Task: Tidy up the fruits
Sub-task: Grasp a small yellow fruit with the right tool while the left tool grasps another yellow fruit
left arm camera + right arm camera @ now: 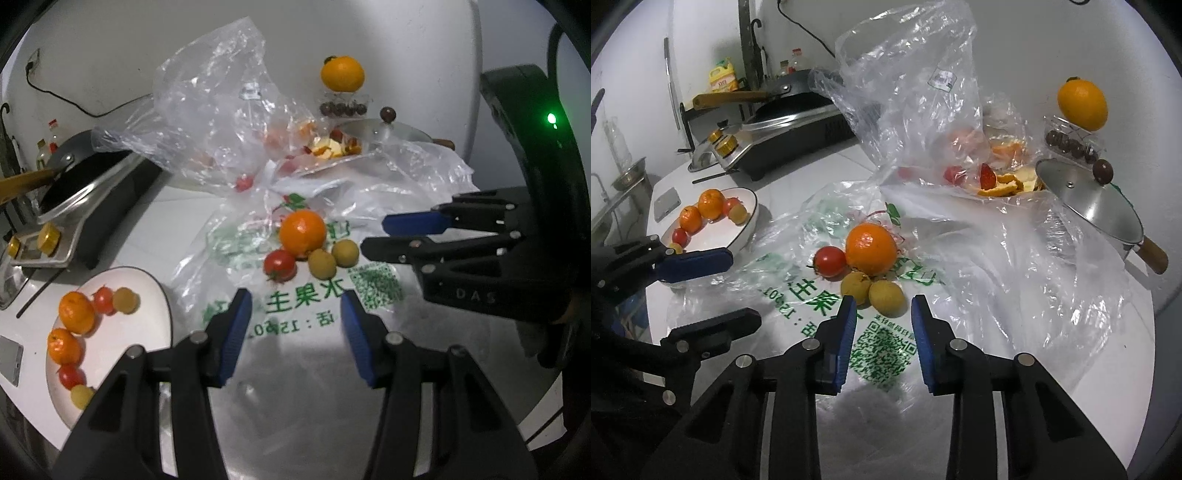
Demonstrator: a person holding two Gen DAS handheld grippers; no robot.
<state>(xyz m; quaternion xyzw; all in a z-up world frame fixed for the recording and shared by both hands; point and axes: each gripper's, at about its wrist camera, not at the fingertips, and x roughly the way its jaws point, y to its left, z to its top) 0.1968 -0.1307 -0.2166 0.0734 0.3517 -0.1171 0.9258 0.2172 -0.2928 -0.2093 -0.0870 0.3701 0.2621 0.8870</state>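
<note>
**Both grippers empty over the printed bag, loose fruit ahead**

Landmark: printed plastic bag (820, 306), flattened on white counter (155, 218).

On the bag, one tight cluster: orange (870, 249), cherry tomato (830, 261) touching its left side, two yellowish-green round fruits (884, 297) touching each other just in front.

Left of the bag: white plate (147, 332) carrying two oranges, red tomatoes and small yellow fruits in a curved row.

Behind the bag: crumpled clear bag (916, 96) standing up; beyond it, peel scraps, pot lid (1086, 206).

Left gripper (295, 332): above the bag's near edge, jaws apart, nothing between.

Right gripper (884, 339): just short of the yellowish fruits, jaws narrow but not touching, gripping nothing.
</note>
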